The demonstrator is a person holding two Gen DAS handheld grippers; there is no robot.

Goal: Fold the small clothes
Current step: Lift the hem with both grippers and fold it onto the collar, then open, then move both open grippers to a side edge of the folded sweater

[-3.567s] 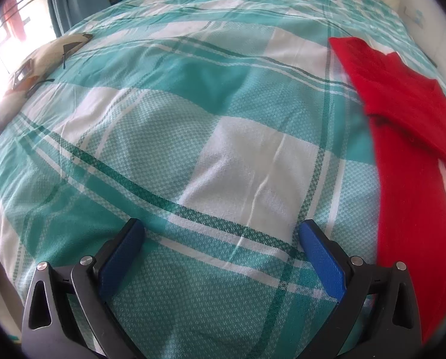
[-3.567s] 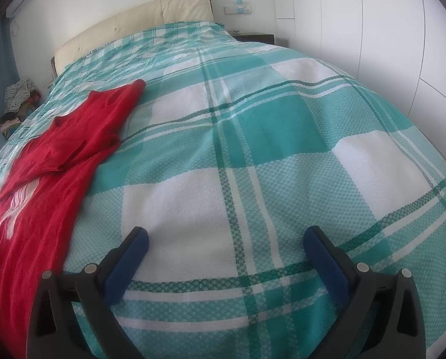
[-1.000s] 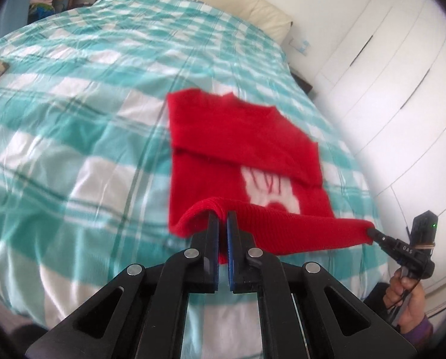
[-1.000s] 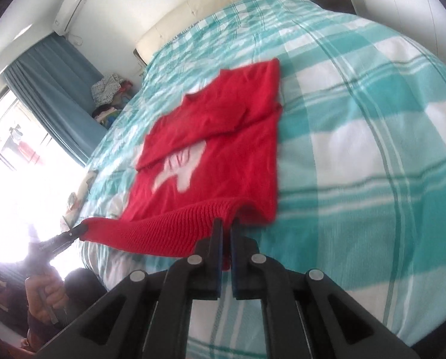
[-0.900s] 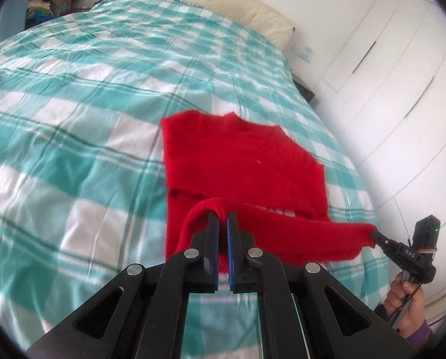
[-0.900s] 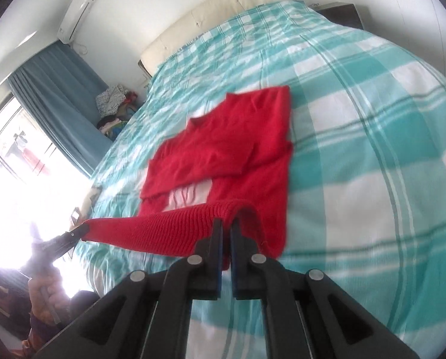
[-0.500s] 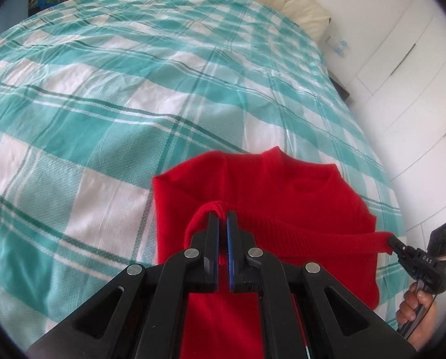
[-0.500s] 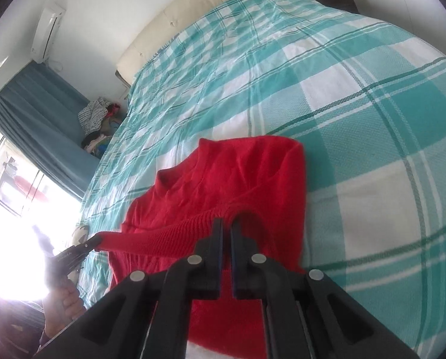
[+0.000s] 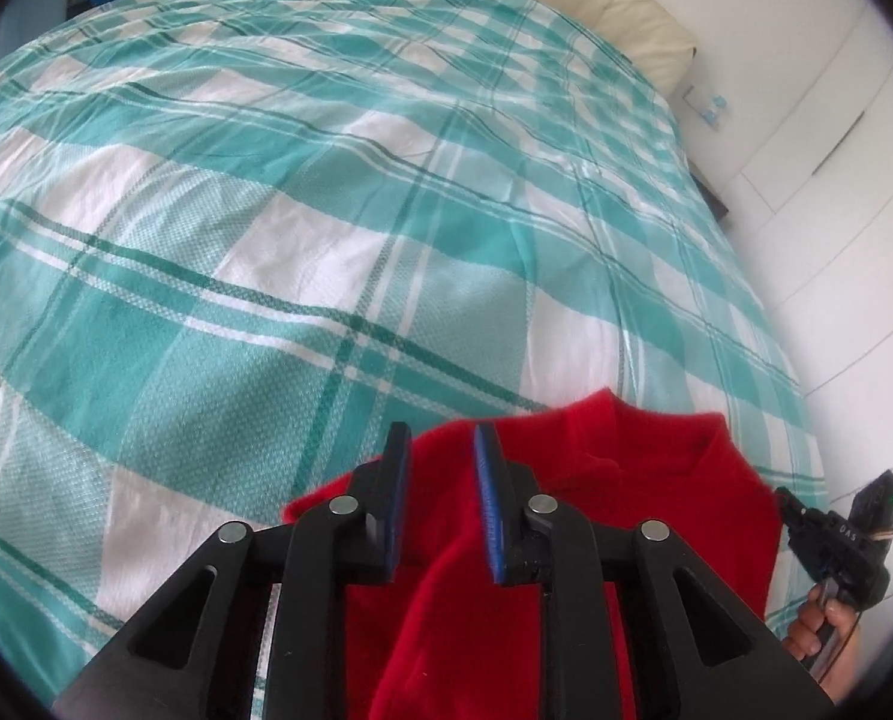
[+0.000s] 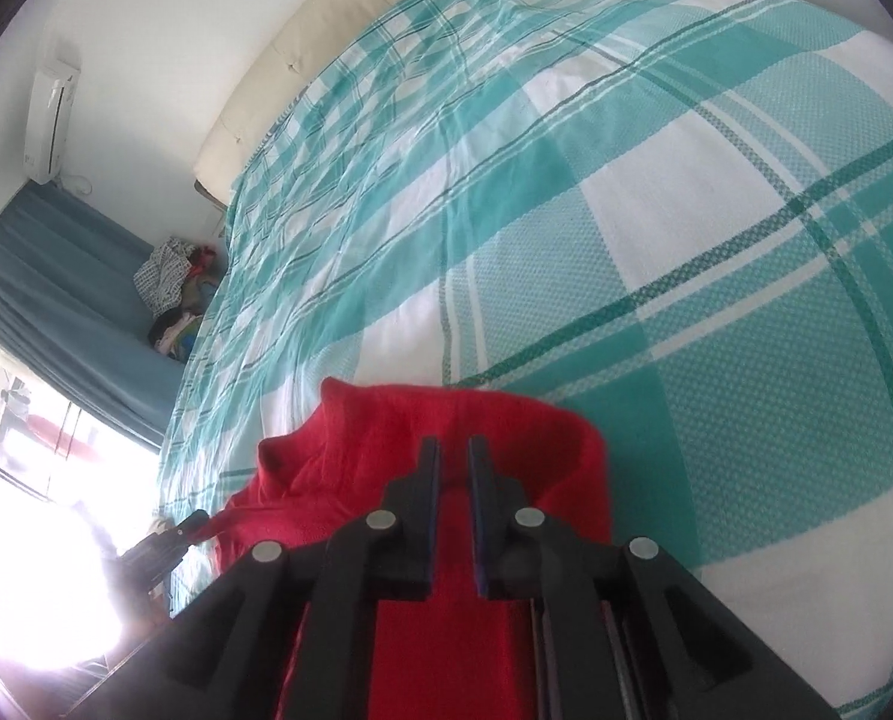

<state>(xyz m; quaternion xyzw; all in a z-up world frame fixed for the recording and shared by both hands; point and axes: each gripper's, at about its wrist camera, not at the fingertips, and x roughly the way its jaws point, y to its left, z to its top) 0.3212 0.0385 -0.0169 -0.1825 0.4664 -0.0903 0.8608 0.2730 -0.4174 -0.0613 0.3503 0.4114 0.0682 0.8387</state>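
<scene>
Red sweater (image 9: 656,516) lies on the bed (image 9: 326,210), near its foot-end edge; fuzzy knit, collar end pointing toward the headboard (image 10: 302,42), a raised fold running down it under the left gripper (image 9: 440,468). L jaws parted a little, blue pads showing, nothing between them; sweater is just below. Right gripper (image 10: 449,465): jaws a narrow gap apart, holding nothing, over the sweater's rounded right corner. Left of sweater: wide bare plaid cover out to the curtain (image 10: 56,276) side. Beyond sweater: bare cover up to headboard. Right of sweater: short strip of cover, then bed edge, wardrobe (image 9: 836,168) wall near.
</scene>
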